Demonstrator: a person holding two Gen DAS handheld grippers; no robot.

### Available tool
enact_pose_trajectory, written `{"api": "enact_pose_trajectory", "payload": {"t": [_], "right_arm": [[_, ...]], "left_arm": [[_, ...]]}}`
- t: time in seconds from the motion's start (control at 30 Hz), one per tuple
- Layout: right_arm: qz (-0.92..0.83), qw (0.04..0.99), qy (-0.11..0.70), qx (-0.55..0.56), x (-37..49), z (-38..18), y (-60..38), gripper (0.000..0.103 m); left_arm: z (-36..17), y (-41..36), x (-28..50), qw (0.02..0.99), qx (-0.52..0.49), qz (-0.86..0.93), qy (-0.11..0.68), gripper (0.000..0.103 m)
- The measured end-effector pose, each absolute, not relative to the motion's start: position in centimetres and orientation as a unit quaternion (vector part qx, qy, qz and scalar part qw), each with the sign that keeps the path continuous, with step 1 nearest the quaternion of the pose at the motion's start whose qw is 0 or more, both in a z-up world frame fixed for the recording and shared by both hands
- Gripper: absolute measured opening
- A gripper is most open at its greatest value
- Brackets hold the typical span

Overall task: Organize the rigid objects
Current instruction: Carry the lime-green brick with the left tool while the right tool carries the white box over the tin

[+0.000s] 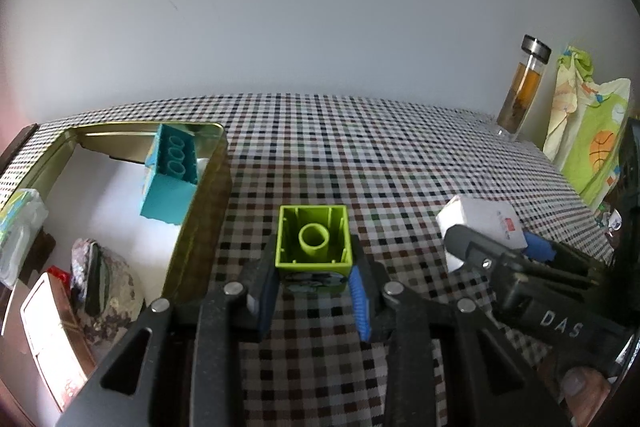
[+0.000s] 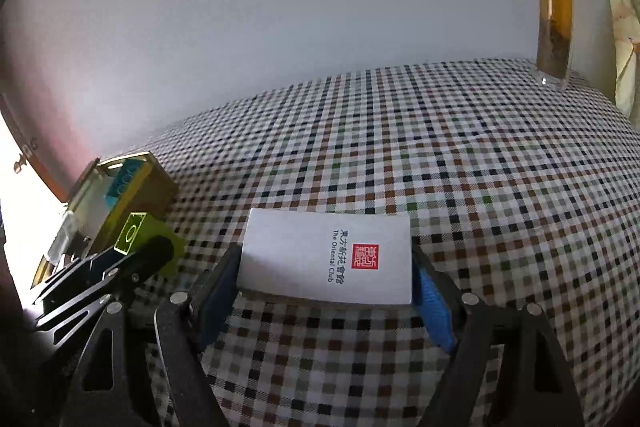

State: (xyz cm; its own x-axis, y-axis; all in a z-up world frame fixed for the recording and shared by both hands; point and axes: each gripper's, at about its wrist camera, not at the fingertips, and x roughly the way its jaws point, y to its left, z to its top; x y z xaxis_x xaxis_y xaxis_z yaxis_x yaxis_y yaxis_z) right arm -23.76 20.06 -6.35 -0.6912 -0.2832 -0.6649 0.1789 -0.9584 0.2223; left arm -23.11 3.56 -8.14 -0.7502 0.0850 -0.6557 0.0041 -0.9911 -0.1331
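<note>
My left gripper [image 1: 314, 267] is shut on a lime green toy brick [image 1: 314, 241], hollow underside up, just right of a gold tin box [image 1: 200, 227]. A teal brick [image 1: 170, 175] lies tilted inside the tin. My right gripper [image 2: 326, 267] is shut on a white box [image 2: 326, 255] printed "The Oriental Club", held over the checked tablecloth [image 2: 440, 167]. In the right wrist view the green brick [image 2: 134, 235], the left gripper and the tin [image 2: 132, 187] show at the left. In the left wrist view the white box [image 1: 478, 221] shows at the right.
A glass bottle of amber liquid [image 1: 522, 87] stands at the far right by the wall, also in the right wrist view [image 2: 554, 11]. A green patterned bag [image 1: 588, 131] stands beside it. Packets and clutter [image 1: 48, 259] lie left of the tin.
</note>
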Motion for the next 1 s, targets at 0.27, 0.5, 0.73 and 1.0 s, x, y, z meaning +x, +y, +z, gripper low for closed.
{"api": "enact_pose_trajectory", "payload": {"t": [0.27,0.5,0.73,1.0], "right_arm": [[-0.938,0.121,-0.026,0.324,-21.8,-4.5,18.5,0.081],[-0.942,0.126,-0.027,0.310,-21.4,-4.0,19.2,0.081],[-0.946,0.126,-0.027,0.299,-20.4,-3.9,18.9,0.081],[-0.951,0.131,-0.010,0.281,-19.1,-3.6,18.5,0.081]], "left_arm": [[-7.2,3.7,-21.2,0.014,-0.319,0.946,-0.050,0.031],[-6.3,4.6,-18.9,0.003,-0.279,0.960,-0.015,0.031],[-5.5,4.8,-17.1,-0.002,-0.243,0.970,-0.001,0.031],[-5.3,4.8,-16.4,-0.001,-0.233,0.972,-0.002,0.031]]}}
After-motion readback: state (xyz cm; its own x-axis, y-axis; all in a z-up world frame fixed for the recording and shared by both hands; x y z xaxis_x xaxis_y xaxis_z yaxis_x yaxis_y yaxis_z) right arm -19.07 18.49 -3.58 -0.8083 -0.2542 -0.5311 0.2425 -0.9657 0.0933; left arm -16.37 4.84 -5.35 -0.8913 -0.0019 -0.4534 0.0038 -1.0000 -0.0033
